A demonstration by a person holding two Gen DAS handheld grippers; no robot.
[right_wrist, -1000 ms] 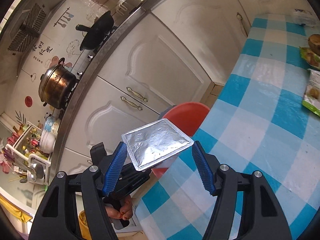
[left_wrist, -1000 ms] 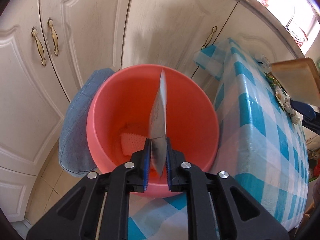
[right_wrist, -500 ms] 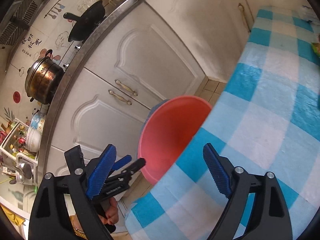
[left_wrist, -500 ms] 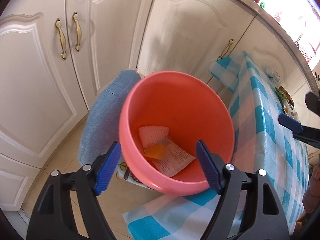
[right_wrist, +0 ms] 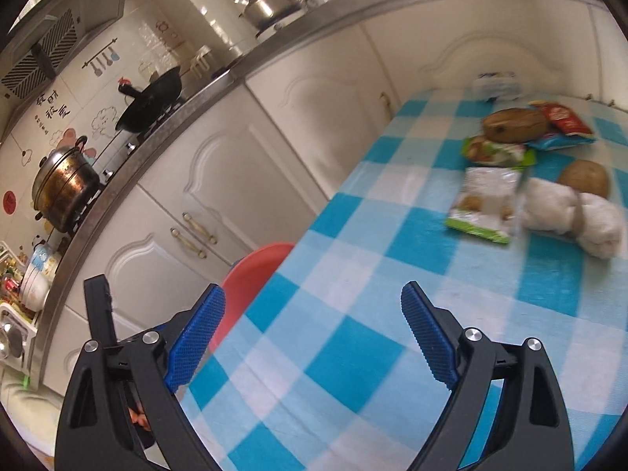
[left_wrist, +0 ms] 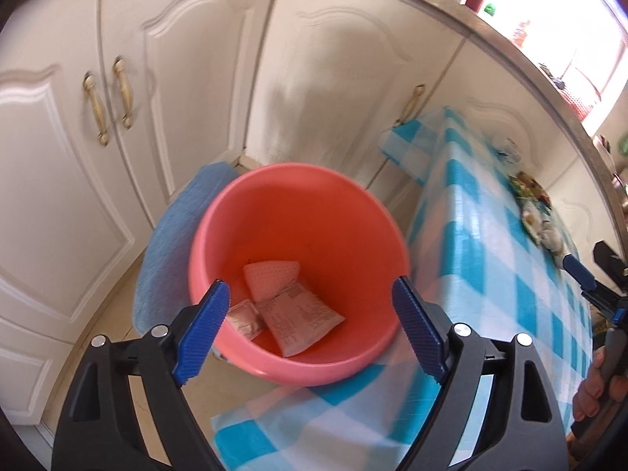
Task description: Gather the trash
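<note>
Pink bucket (left_wrist: 298,235) on the floor at the near corner of the surface (left_wrist: 506,274), at 12 o'clock from the left tool (left_wrist: 310,329). Three packets lie flat on its bottom: a pale dotted one (left_wrist: 271,278) farthest in, a printed white one (left_wrist: 302,318) overlapping it at 5 o'clock, a small silver one (left_wrist: 245,318) just beside that at 9 o'clock. Bucket interior otherwise bare, rim unobstructed.

Left tool: released, jaws have just been opening, nothing between them; it hangs above the bucket mouth. A blue mat (left_wrist: 172,251) leans at the bucket's 9 o'clock against the white cupboard doors (left_wrist: 165,117).

Right tool (right_wrist: 314,337): released as well, jaws have just been opening, nothing between them. It is over the blue-and-white checked cloth (right_wrist: 353,333), bucket edge visible at its 10 o'clock below the surface edge.

Remaining trash on the surface, toward 1 o'clock from the right tool and well apart from it: a green-edged white snack bag (right_wrist: 484,204), crumpled white tissue (right_wrist: 569,216) touching its right side, a brown round item (right_wrist: 585,176) behind the tissue, another brown round item (right_wrist: 514,125) resting on a green wrapper (right_wrist: 498,151), a red wrapper (right_wrist: 561,117) and a blue wrapper (right_wrist: 561,141) beside it. Details are blurred.
</note>
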